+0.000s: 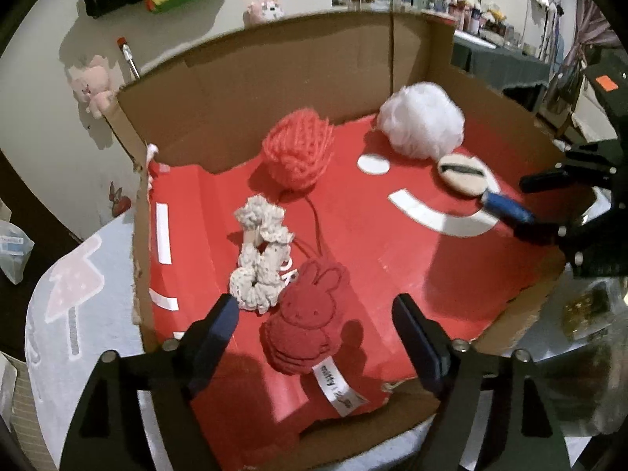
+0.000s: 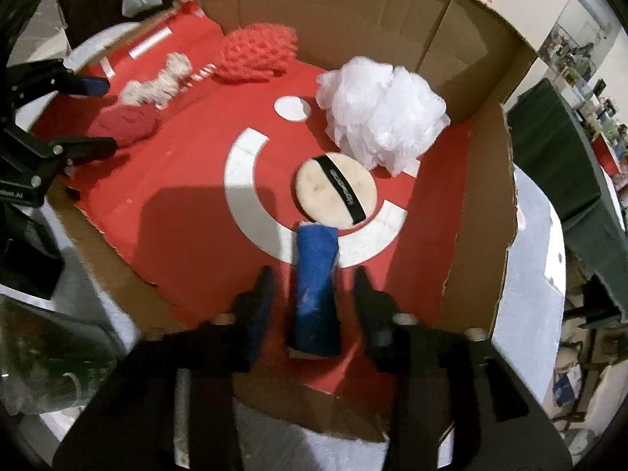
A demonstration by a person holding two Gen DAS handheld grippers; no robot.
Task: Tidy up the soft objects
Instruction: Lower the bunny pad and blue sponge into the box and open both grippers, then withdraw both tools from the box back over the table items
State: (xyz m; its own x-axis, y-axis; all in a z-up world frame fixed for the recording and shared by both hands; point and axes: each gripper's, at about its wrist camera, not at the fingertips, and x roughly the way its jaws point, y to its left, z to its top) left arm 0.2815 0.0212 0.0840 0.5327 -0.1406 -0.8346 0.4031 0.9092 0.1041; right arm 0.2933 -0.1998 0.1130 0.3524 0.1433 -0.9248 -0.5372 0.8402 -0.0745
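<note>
**Two grippers, both letting go inside the red box**

Two sets of jaws stand parted at the bottom of their views. In the left wrist view the left gripper (image 1: 316, 325) is spread wide, its pads clear on either side of the dark red bunny-shaped cloth (image 1: 304, 325) that lies low in the centre of the frame, label toward the camera. In the right wrist view the right gripper (image 2: 312, 300) is moderately open around the blue rolled cloth (image 2: 317, 290), which lies between the fingers; a gap shows on both sides, so nothing looks clamped.

Judged from this, each item is being set down. To do it well, each gripper should lift straight away along its own line, without dragging a finger across the fabric, since both pieces are light and would slide on the smooth red liner (image 1: 373, 243).

Just beyond the bunny cloth, the cream crocheted scrunchie (image 1: 261, 259) touches or nearly touches its upper left edge, so the left finger there has little room. A strand runs up to the coral yarn ball (image 1: 300, 149) at mid-frame. Beyond the blue roll, the round beige puff (image 2: 335, 190) with its black band touches the roll's far end, and the white mesh sponge (image 2: 382, 114) sits behind it. The cardboard box (image 2: 353, 8) walls rise at the top of both views, with cluttered shelves beyond.
</note>
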